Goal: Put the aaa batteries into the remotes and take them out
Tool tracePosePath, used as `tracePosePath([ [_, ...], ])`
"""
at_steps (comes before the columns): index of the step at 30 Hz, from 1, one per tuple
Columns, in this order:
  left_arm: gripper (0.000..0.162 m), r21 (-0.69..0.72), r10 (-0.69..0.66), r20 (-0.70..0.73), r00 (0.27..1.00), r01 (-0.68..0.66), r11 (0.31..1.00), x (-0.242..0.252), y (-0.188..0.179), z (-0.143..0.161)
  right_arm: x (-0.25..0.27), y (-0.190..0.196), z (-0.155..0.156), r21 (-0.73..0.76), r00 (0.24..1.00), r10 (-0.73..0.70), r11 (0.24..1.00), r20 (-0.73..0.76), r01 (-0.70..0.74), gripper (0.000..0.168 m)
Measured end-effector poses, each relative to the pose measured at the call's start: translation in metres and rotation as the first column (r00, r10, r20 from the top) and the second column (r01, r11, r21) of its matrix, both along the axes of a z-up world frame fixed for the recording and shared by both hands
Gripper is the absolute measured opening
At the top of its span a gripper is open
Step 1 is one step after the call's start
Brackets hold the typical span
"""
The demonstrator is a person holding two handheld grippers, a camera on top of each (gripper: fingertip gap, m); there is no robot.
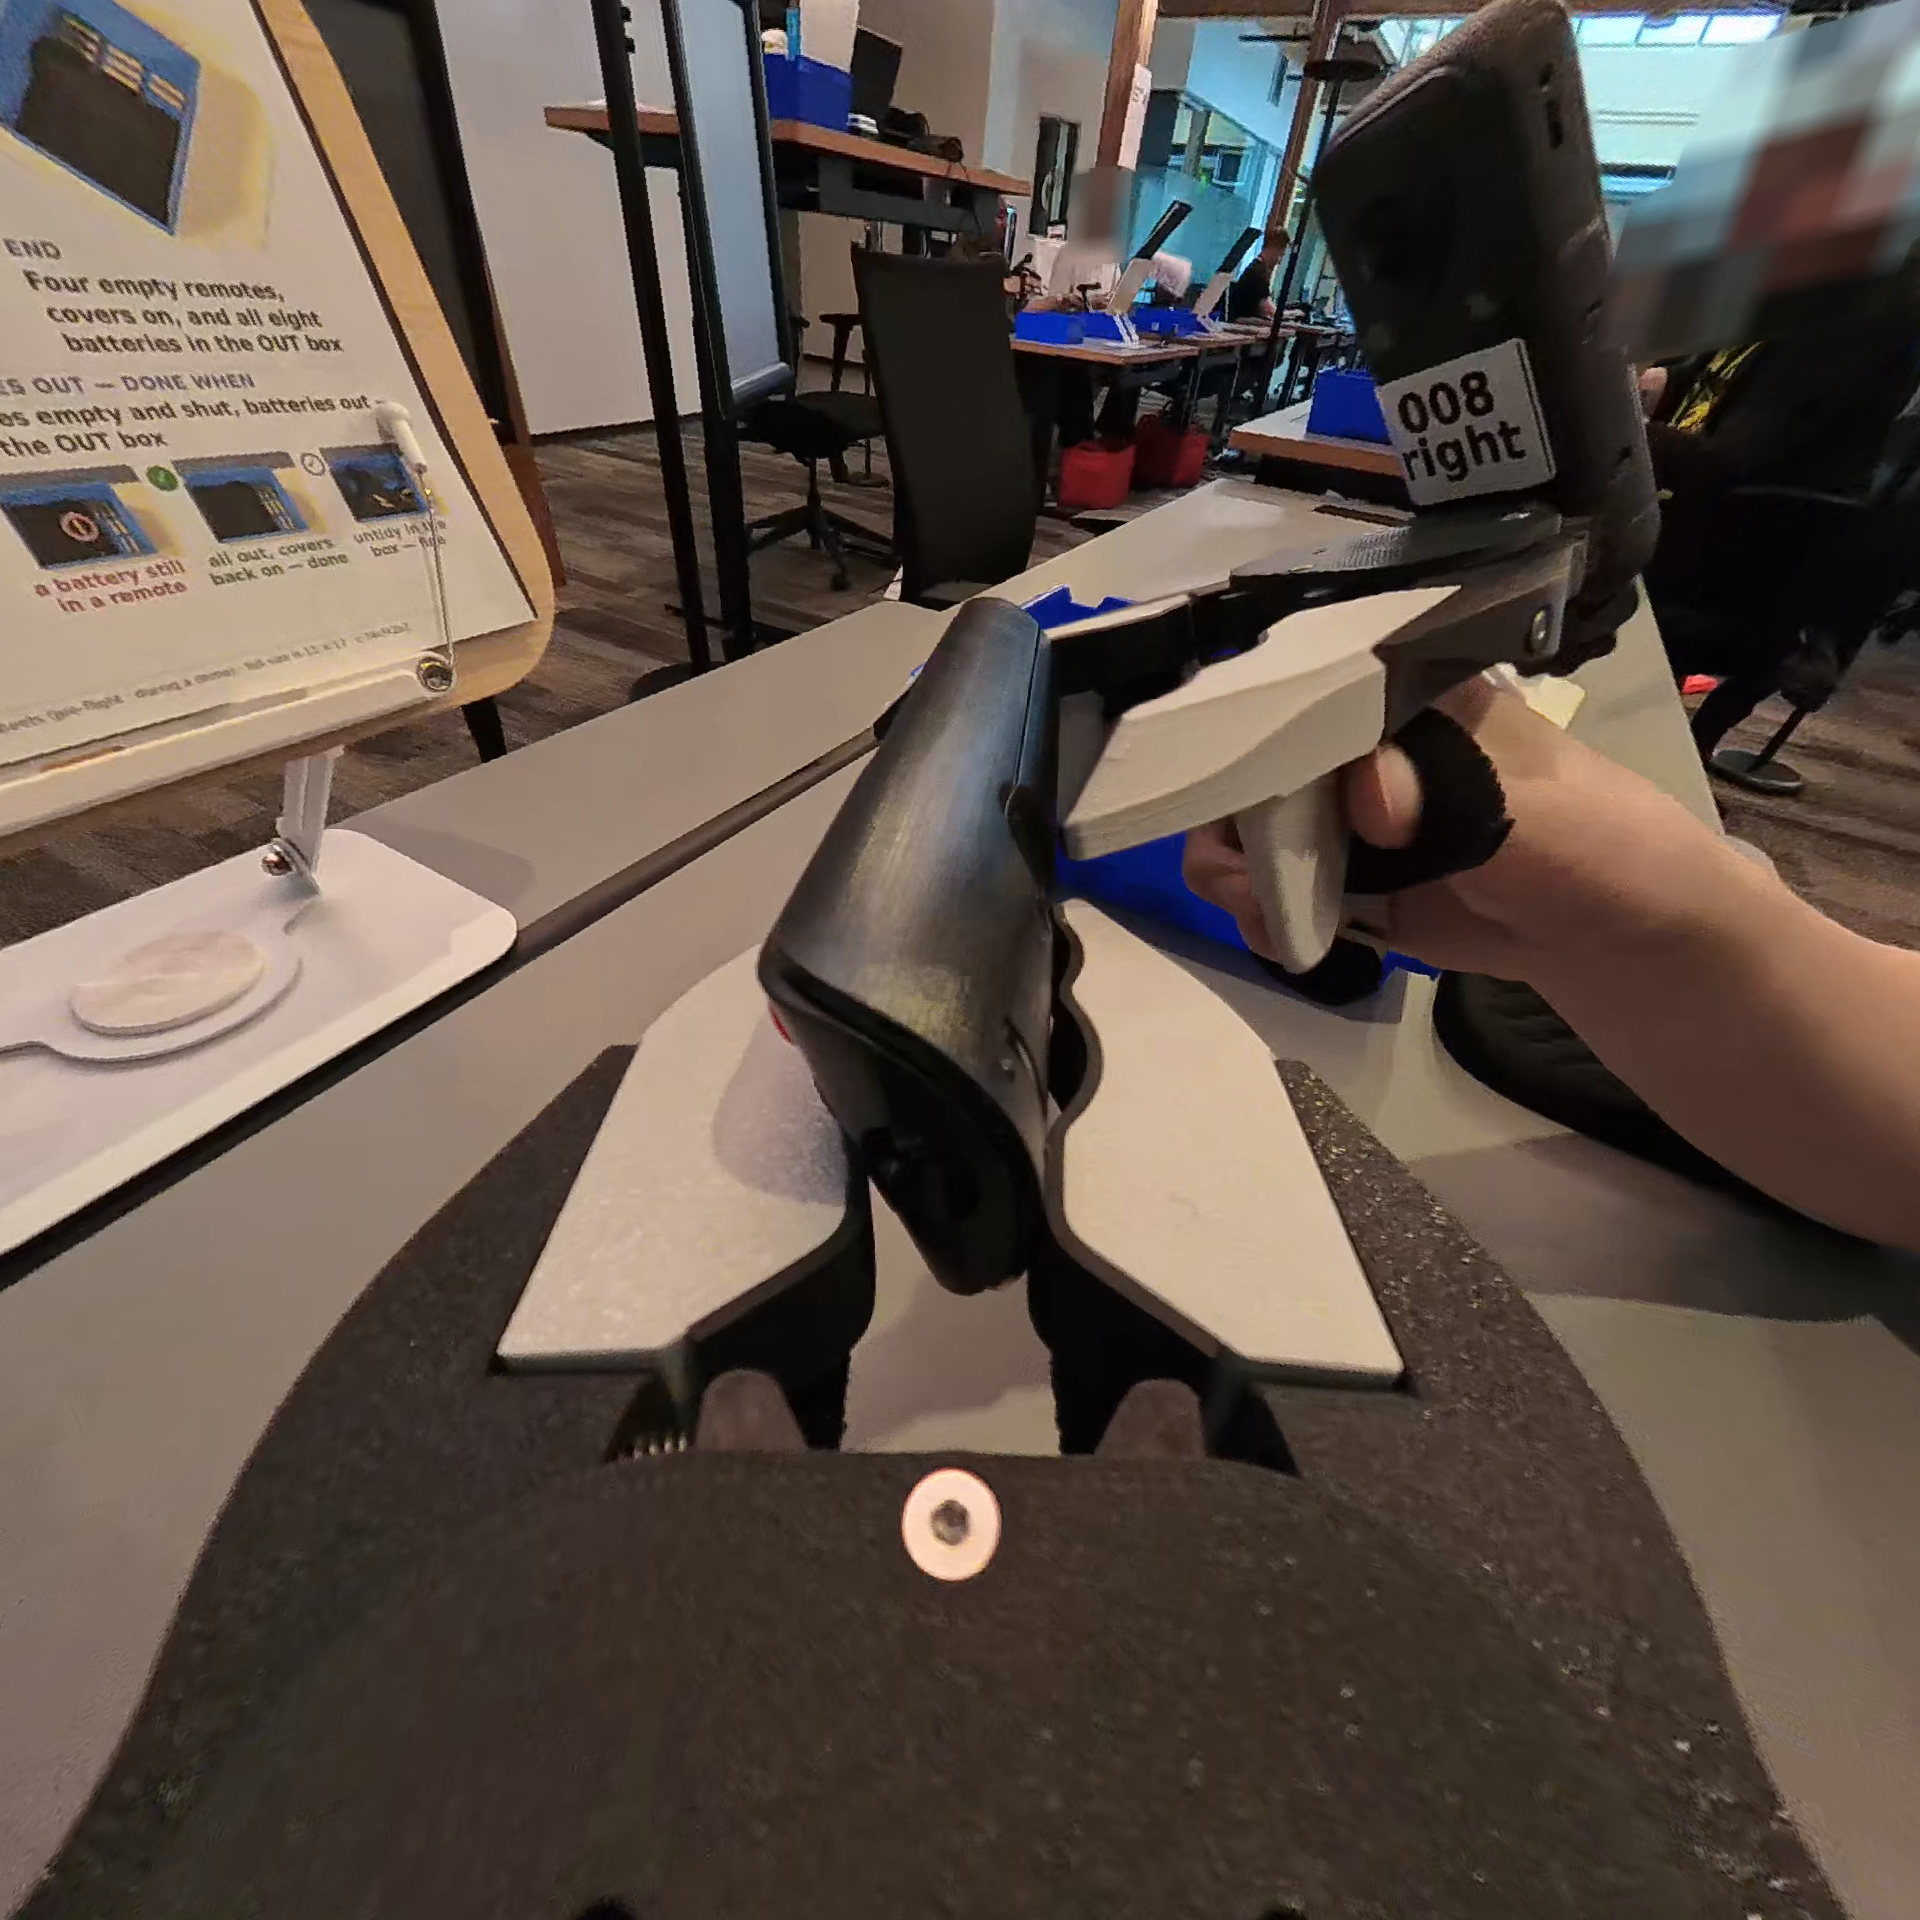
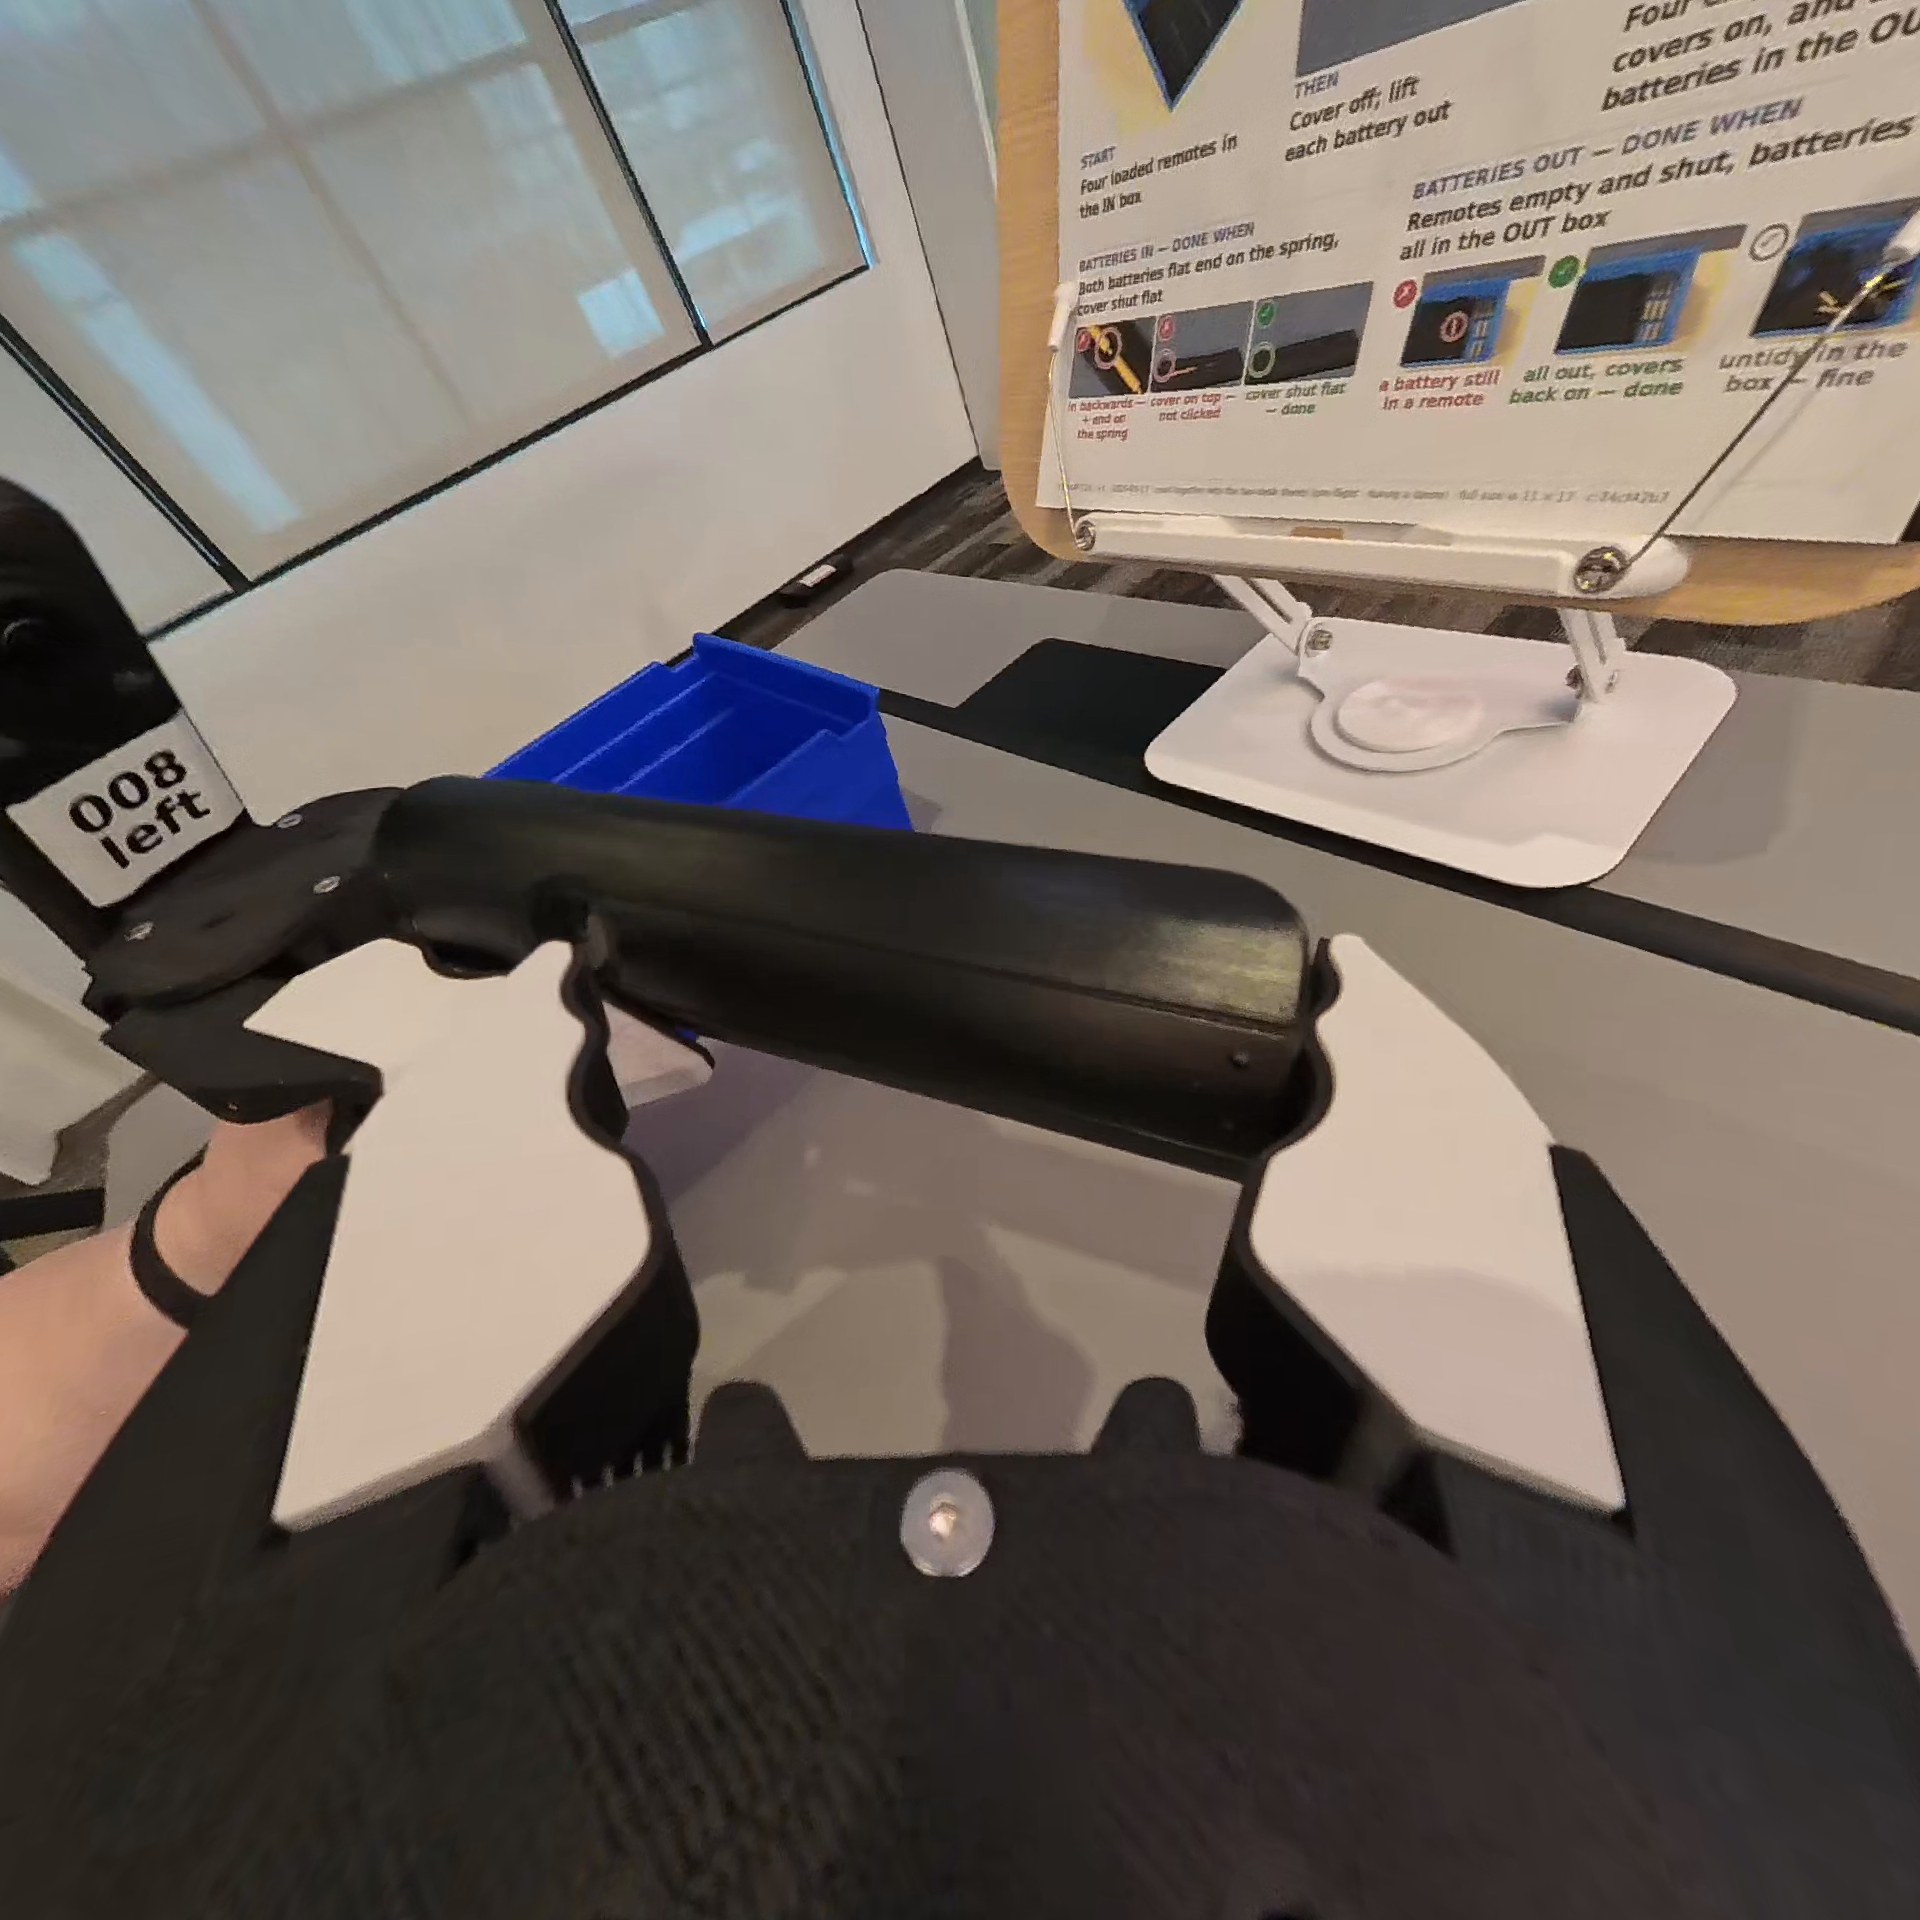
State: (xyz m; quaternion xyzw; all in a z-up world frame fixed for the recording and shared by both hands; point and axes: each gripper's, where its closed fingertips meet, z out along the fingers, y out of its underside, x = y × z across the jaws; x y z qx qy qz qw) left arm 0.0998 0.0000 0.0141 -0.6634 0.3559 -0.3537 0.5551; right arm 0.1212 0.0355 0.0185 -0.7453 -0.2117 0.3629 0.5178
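Both jaws grip one black remote (image 2: pixel 883 966) above the counter (image 2: pixel 1558 1039). Left gripper (image 1: pixel 951 1122) is closed narrowly across the remote's near end; right gripper (image 2: pixel 951 1039) is spread wide, spanning much of its length. It looks light, stiff and slippery: hold the side edges, leaving the cover free. A blue bin (image 2: pixel 727 727) sits beyond.

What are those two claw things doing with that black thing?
A person is holding one black remote in the air with two grippers. The left gripper pinches one end, and the right gripper spans its length, end to end. The remote hangs above the grey table, with a blue bin behind it. No batteries are in sight, and whether the cover is on is hard to tell.
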Motion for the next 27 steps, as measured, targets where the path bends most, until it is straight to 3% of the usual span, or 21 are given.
tracePosePath([
  [7, 0.032, 0.038, 0.018, -0.04, 0.999, -0.016, 0.999, 0.006, -0.003, -0.004, 0.0, 0.0, -0.007, -0.03, 0.999, -0.011, 0.999, 0.038, 0.013, 0.136],
  [27, 0.032, 0.077, -0.074, 0.042, 0.996, 0.071, 0.994, 0.007, -0.009, 0.001, 0.002, -0.005, -0.003, 0.034, 0.992, -0.051, 0.998, 0.118, 0.047, 0.135],
])
